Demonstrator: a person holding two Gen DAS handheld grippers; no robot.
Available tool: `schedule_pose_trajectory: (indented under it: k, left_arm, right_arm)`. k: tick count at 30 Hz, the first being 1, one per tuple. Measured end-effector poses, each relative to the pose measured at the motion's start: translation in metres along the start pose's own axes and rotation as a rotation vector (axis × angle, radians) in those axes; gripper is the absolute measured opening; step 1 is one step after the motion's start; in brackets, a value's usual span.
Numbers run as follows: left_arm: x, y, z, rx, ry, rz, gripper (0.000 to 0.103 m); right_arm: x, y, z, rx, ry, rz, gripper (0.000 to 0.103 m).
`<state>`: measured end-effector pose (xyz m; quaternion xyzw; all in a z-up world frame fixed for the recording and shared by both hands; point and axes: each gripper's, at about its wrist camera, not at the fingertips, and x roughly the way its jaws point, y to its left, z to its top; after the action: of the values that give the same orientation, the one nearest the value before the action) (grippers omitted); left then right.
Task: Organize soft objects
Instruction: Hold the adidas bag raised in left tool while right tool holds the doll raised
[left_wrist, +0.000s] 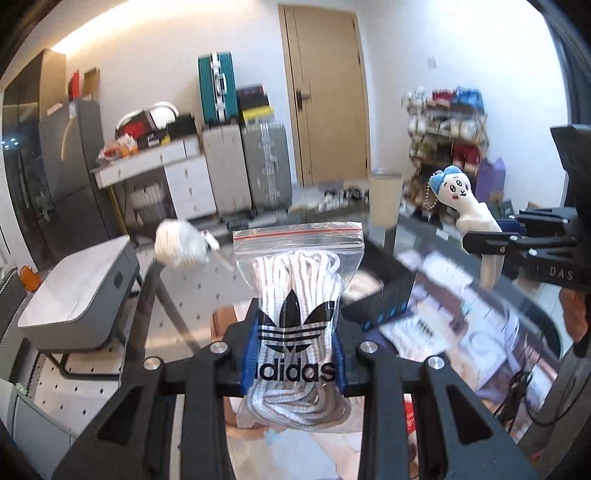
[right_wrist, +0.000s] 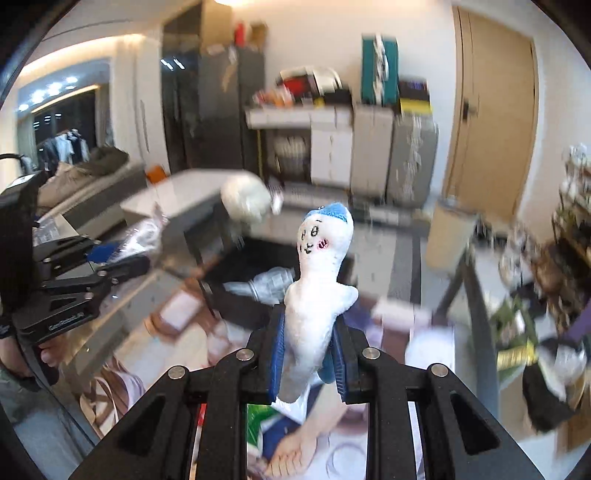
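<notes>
both picks done, no drop spot visible yet. left gripper (left_wrist: 295, 354) clamped on bagged laces (left_wrist: 297, 295), bag sticking up toward 12 o'clock. right gripper (right_wrist: 308, 354) pinching plush doll (right_wrist: 317, 280) at its lower body, head at 12 o'clock. placing is left.

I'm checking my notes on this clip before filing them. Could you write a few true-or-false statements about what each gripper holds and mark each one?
1. The left gripper is shut on a clear zip bag of white laces. True.
2. The bag carries no print. False: it shows a black Adidas logo.
3. The right gripper is shut on a small white plush toy. True.
4. The toy wears a red cap. False: its cap is blue.
5. The bag's zip strip points away from the camera. True.
</notes>
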<state>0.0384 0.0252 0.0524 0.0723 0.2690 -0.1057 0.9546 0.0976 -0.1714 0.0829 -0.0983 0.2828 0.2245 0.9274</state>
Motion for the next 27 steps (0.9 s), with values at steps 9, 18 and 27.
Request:
schedule_pose_trajectory:
  k: [9, 18, 27]
  left_arm:
    - [-0.028, 0.009, 0.008, -0.027, -0.129, -0.009, 0.031]
    - [-0.056, 0.006, 0.010, -0.024, -0.255, 0.006, 0.031]
    - [-0.078, 0.009, 0.009, -0.042, -0.357, 0.019, 0.031]
  right_arm:
    - [-0.041, 0.018, 0.007, -0.049, -0.191, -0.008, 0.022]
    - [-0.067, 0.023, 0.008, -0.038, -0.301, -0.033, 0.022]
    - [-0.078, 0.032, 0.005, -0.051, -0.339, -0.026, 0.022]
